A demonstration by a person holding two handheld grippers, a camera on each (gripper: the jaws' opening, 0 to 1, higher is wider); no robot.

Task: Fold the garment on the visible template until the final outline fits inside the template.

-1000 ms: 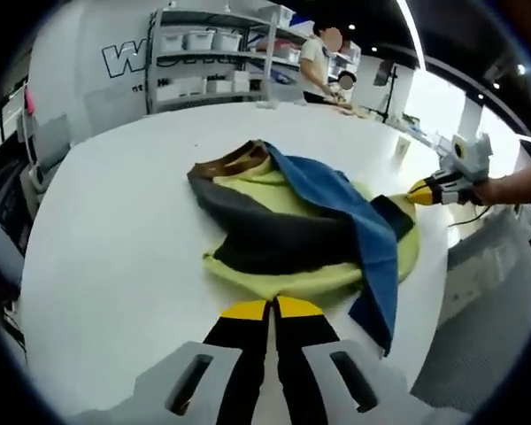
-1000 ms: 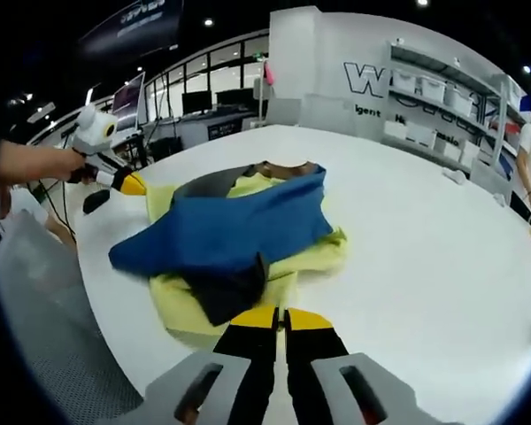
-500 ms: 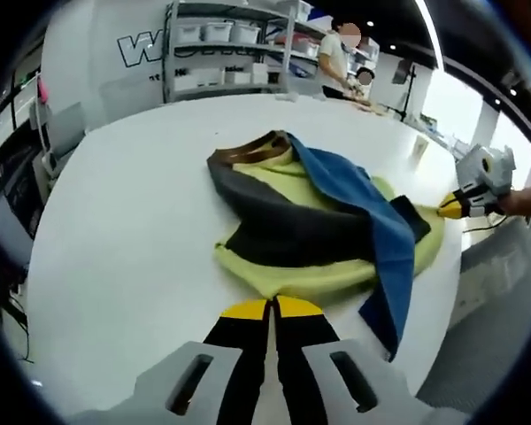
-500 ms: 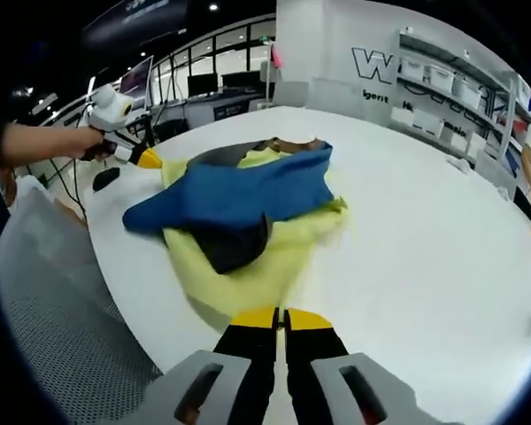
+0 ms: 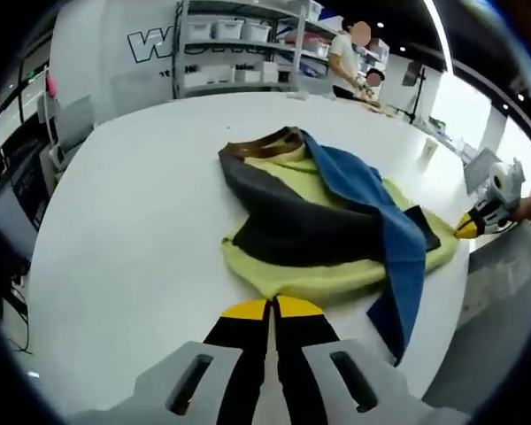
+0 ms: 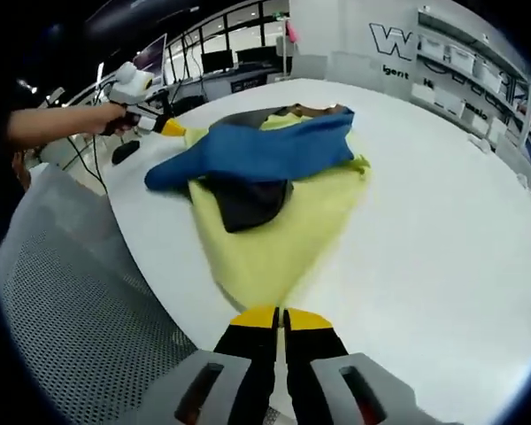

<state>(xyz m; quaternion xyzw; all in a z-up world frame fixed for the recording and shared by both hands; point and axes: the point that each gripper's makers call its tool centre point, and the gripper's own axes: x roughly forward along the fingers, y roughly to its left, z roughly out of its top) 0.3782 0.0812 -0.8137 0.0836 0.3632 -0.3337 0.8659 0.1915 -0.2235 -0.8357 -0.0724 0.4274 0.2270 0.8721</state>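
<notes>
A showroom around a white table

We see the white table (image 5: 124, 230) spreading across the centre of the left gripper view, with metal shelving (image 5: 239, 44) holding pale storage boxes (image 5: 226, 29) at the upper middle, beside a wall with large lettering (image 5: 150, 42) at the upper left. Two people (image 5: 350, 62) stand at the upper right. In the right gripper view we find a grey mesh surface (image 6: 80, 310) at the lower left, dark monitors (image 6: 217, 60) along the top, and more shelving (image 6: 465, 62) at the upper right.
</notes>
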